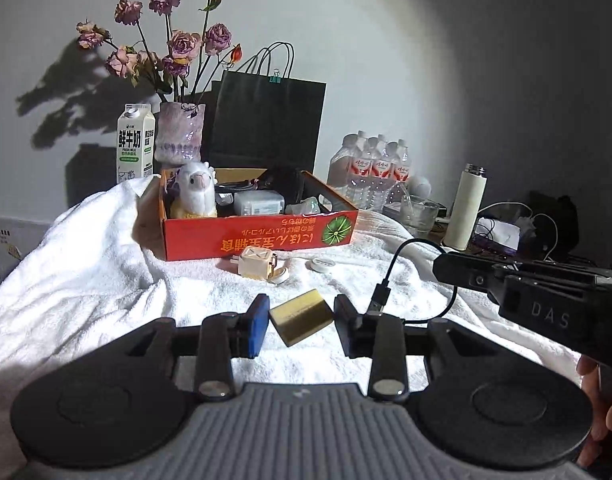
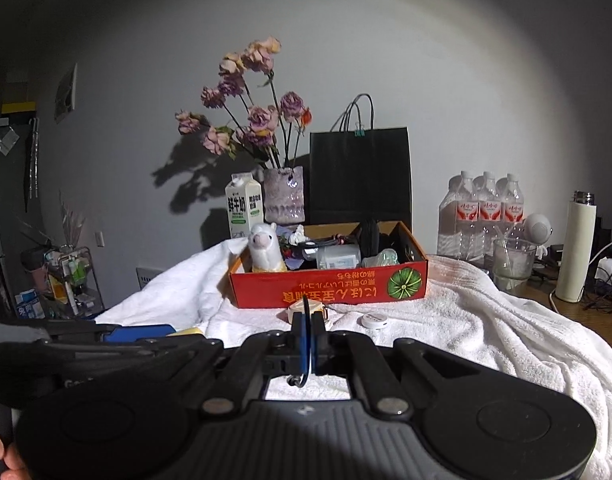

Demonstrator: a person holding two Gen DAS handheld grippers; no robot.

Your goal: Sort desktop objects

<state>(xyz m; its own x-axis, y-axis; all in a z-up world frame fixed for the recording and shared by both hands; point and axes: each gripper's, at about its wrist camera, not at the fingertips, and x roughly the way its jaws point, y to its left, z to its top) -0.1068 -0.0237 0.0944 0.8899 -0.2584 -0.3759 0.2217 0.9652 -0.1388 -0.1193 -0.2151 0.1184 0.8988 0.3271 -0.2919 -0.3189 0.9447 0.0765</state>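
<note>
My left gripper (image 1: 302, 326) is open, its blue-padded fingers either side of a small yellow-gold box (image 1: 301, 317) that lies tilted on the white towel (image 1: 86, 248); the pads do not grip it. A beige charger (image 1: 258, 263) and a white round disc (image 1: 321, 264) lie in front of the red cardboard box (image 1: 258, 236), which holds a plush alpaca (image 1: 196, 192) and several items. My right gripper (image 2: 307, 344) is shut on a thin black cable (image 2: 304, 376). The red box (image 2: 329, 288), the charger (image 2: 306, 307) and the disc (image 2: 373, 321) lie ahead of it.
Behind the box stand a milk carton (image 1: 134, 142), a vase of dried roses (image 1: 180, 132) and a black paper bag (image 1: 266, 120). Water bottles (image 1: 369, 168), a glass (image 1: 419, 212), a white flask (image 1: 463, 208) and cables sit to the right.
</note>
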